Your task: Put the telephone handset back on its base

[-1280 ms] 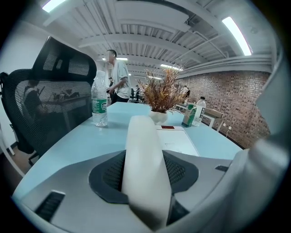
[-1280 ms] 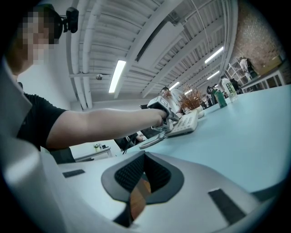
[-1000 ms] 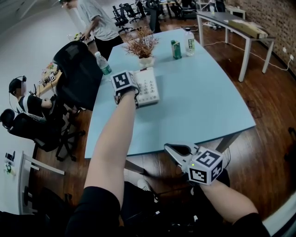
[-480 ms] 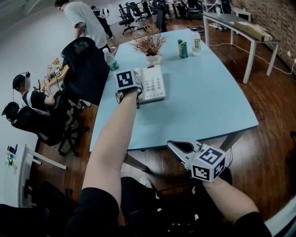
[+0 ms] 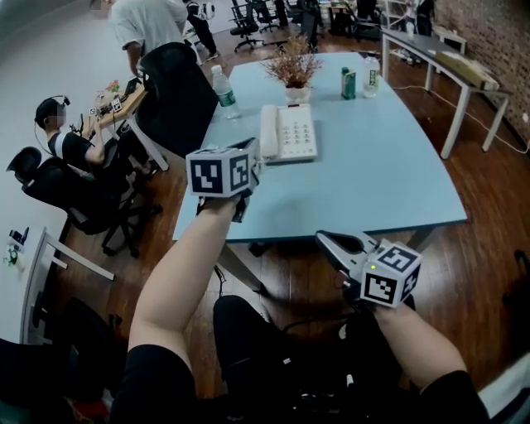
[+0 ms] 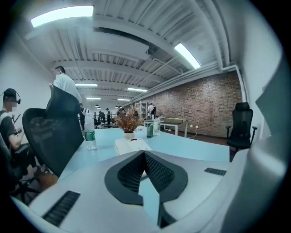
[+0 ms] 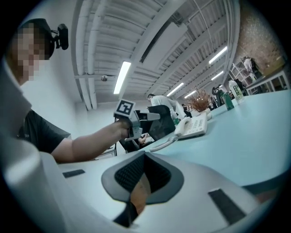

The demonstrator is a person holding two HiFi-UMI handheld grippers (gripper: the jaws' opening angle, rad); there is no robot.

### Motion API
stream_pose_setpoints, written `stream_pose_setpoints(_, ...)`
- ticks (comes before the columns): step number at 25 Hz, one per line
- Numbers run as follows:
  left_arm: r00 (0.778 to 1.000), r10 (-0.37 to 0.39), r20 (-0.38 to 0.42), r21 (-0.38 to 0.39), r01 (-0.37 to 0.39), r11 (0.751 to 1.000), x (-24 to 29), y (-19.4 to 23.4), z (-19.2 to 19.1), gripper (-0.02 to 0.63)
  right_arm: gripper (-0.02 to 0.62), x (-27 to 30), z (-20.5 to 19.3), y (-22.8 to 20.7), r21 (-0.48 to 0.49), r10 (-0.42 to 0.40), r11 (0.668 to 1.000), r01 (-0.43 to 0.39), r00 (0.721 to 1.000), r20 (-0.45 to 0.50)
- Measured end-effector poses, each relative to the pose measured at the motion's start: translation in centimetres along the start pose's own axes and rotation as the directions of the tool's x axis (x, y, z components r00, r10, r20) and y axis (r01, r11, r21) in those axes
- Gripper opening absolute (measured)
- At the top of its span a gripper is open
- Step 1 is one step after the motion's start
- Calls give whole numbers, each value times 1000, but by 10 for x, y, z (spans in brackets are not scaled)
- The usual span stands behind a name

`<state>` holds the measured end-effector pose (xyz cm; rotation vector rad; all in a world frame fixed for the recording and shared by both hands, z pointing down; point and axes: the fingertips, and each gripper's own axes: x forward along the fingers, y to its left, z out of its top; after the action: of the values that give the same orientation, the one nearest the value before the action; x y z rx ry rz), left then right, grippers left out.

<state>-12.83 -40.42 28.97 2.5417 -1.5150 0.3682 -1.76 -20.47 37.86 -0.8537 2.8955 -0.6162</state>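
Two hand-held tongs, each bearing one marker cube. The left tongs (image 6: 144, 155), with its cube (image 5: 219, 172), is held above the near left corner of the blue bench (image 5: 373, 190); its jaws are closing, the tips already met, and nothing lies between them. The right tongs (image 7: 144, 154), with its own cube (image 5: 391, 274), is clenched tip to tip and empty, held low in front of the bench's near edge, over the wooden floor (image 5: 489, 248). One white telephone (image 5: 288, 142) lies on the bench beyond the left tongs, apart from both tongs. Its one handset (image 5: 267, 131) rests along the left side of the base (image 5: 302, 124), beside the keypad, and one coiled cord (image 7: 164, 143) trails from it toward the near left edge. Farther along the bench stand one pot of dried plants (image 5: 295, 74) just behind the telephone, one green carton (image 5: 348, 83), and two clear bottles: one (image 5: 371, 74) just beside the carton, the other, green-labelled (image 5: 220, 89), near the left edge. One black office chair (image 5: 178, 91) stands against the bench's left side. Two people are seen at the left: one standing (image 5: 137, 21) behind that chair, one seated (image 5: 70, 145) wearing a headset. At the upper right, a second bench (image 5: 414, 43) carries one long box (image 5: 468, 70).
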Motion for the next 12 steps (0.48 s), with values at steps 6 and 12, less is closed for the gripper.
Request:
stream_pose_setpoints(6,987,-155,-43,-139,147,979,-61,-39,-65,0,15,-22,-15,11,38,-4,999,4,1000,5)
stream_pose_setpoints(12,985,-156,-79,-166,142,976,-107,-67,-140,1,14,-37,-44,3,82,-50,995,52,998,-32)
